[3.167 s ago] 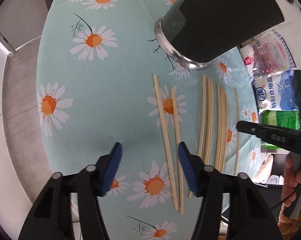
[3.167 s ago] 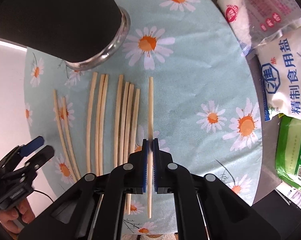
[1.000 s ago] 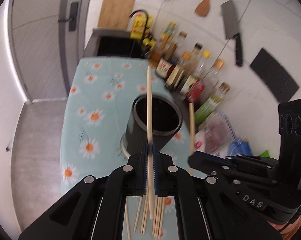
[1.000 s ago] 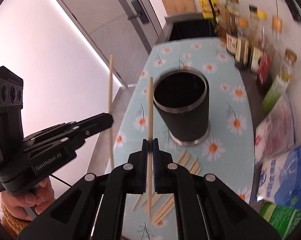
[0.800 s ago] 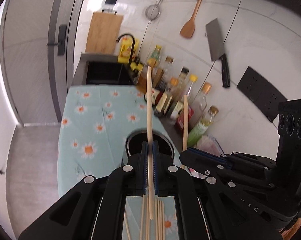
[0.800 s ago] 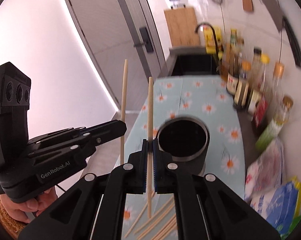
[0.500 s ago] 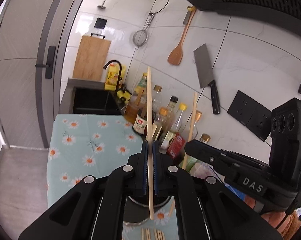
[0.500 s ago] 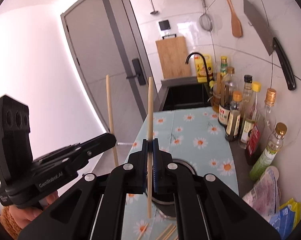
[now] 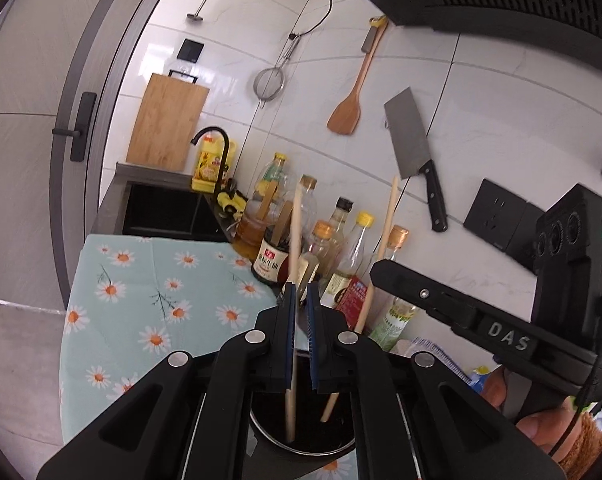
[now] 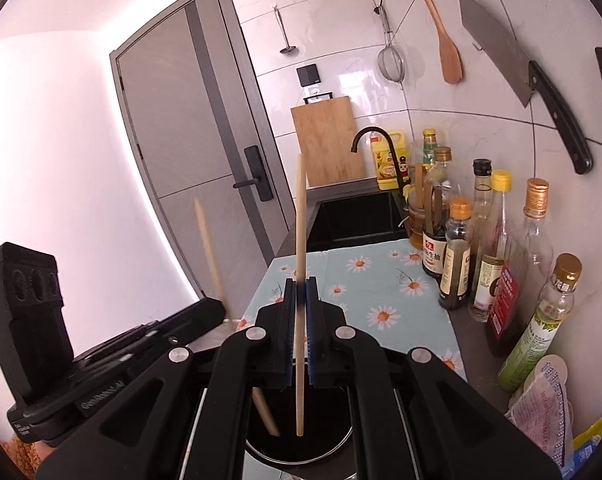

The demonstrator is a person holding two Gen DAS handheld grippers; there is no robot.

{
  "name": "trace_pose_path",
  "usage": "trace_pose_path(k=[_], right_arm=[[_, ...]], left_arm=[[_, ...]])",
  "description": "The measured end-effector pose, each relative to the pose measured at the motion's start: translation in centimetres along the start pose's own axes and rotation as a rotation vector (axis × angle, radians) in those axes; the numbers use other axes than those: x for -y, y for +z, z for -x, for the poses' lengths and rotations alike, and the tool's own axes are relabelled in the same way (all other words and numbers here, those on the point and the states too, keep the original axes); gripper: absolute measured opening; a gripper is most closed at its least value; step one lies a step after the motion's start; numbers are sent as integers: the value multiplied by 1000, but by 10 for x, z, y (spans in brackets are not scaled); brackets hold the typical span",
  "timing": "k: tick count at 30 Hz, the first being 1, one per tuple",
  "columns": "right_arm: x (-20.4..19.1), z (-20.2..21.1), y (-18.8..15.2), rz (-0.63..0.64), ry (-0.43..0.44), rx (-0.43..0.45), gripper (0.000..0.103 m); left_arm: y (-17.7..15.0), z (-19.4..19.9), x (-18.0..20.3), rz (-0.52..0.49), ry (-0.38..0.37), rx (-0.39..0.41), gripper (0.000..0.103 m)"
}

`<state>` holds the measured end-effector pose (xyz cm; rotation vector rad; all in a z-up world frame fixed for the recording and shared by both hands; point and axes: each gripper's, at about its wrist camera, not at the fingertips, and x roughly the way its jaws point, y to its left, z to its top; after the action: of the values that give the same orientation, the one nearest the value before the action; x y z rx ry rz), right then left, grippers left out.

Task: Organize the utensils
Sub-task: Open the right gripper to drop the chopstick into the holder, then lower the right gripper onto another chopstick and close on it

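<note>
The black utensil cup (image 9: 301, 446) with a steel rim stands on the daisy tablecloth right below both grippers; it also shows in the right wrist view (image 10: 333, 446). My left gripper (image 9: 299, 296) has its jaws slightly apart, and its chopstick (image 9: 293, 292) leans loose against the left pad with its lower end inside the cup. My right gripper (image 10: 299, 292) is shut on a second chopstick (image 10: 299, 240), upright, its lower end inside the cup mouth. That chopstick also shows in the left wrist view (image 9: 383, 240), and the left one in the right wrist view (image 10: 209, 248).
Sauce and oil bottles (image 10: 457, 240) line the wall right of the cloth (image 9: 141, 300). A black sink (image 10: 353, 220) with faucet lies beyond. Cleaver (image 9: 413, 152), wooden spatula (image 9: 351, 100) and strainer hang on the tiled wall. Food bags (image 10: 549, 412) lie at right.
Both grippers lifted chopsticks off the cloth, turned them upright and lowered their ends into the cup. In the last half second my left jaws opened a little, and its chopstick now tilts freely.
</note>
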<state>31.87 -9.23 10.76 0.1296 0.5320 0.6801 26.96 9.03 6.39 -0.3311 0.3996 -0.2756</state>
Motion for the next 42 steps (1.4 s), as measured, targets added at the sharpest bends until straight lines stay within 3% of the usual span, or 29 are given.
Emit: trace_pose_path(k=[1, 3, 4, 5, 6, 18, 22, 26, 30, 37, 42], right_arm=[[2, -1, -1, -4, -12, 0, 23], [5, -1, -3, -13, -5, -3, 31], [8, -1, -4, -22, -9, -6, 33], [9, -1, -4, -28, -12, -5, 33], [10, 0, -4, -33, -9, -5, 33], [2, 33, 2, -59, 23, 16, 33], [-3, 52, 1, -94, 31, -41, 33], [-8, 72, -5, -109, 18, -111, 33], [-8, 85, -19, -131, 13, -198, 33], [-4, 79, -72, -210, -18, -448, 33], [7, 68, -110, -268, -37, -569, 33]], left_arm=[[-2, -4, -1, -2, 2, -13, 6], [-6, -3, -2, -2, 3, -11, 8], [-7, -2, -3, 1, 4, -12, 17], [-8, 0, -5, 8, 4, -10, 25], [-9, 2, -6, 14, 4, -6, 26], [-3, 34, -1, 8, 34, 19, 27], [-3, 53, 9, -8, 30, -4, 35], [-4, 81, 21, -32, 46, -34, 36], [-13, 95, 26, -31, 70, -139, 36], [-57, 80, 24, 17, 140, -459, 36], [-97, 59, 23, 37, 184, -632, 36]])
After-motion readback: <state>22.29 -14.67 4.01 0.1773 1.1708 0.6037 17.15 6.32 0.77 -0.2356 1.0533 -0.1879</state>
